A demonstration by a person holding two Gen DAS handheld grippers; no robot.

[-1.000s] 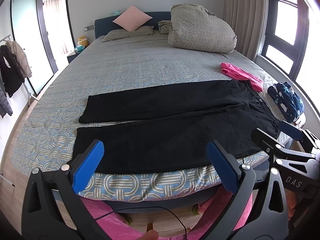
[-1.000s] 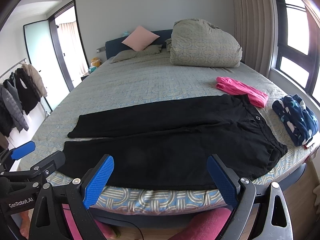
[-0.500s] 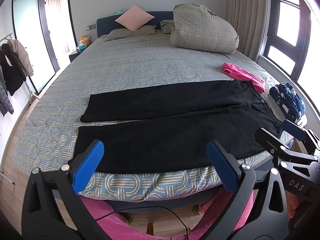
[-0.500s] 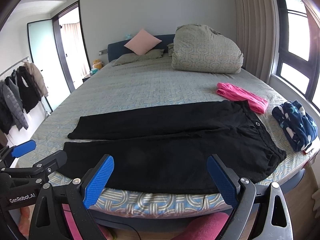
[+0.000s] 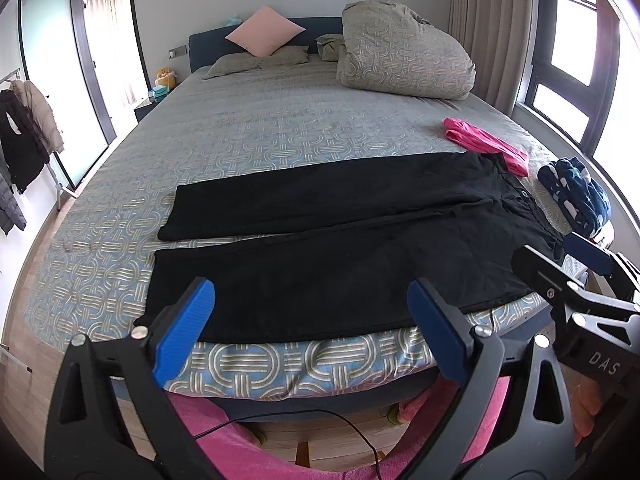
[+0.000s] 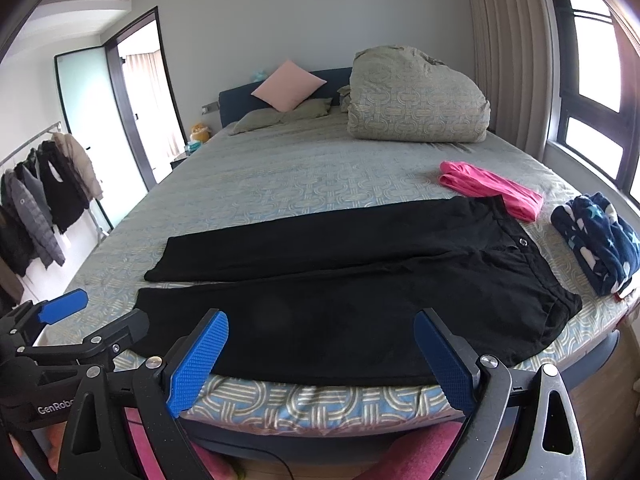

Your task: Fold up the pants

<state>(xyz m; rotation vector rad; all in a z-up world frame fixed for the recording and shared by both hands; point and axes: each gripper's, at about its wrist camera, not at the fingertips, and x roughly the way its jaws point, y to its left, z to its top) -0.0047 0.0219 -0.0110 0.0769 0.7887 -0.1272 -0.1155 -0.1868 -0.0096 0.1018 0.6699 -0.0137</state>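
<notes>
Pants point(image 5: 340, 248), black and spread flat, lie across the near edge of the bed point(image 5: 280, 144), filling the middle band of both views, with the two leg hems at centre left and the waistband with its button at centre right.

At lower left of the left wrist view, the hems point(image 5: 168, 236) sit a little apart, the near leg reaching almost to the mattress edge. A pull on that leg alone would likely drag it off the side, since little cloth anchors it there.

In the lower middle, the left gripper point(image 5: 312, 320) has just been closing slightly, though its jaws are wide apart with nothing between them. The right gripper point(image 6: 320, 356) likewise stands spread and empty in front of the cloth. A shallow pinch could catch only the top layer, so the fold would come out skewed.

At centre right, the waistband touches a folded pink garment point(image 6: 492, 188), with a navy starred fleece point(image 6: 596, 240) just beside it. Swinging the waist over could snag or drag the pink piece.
</notes>
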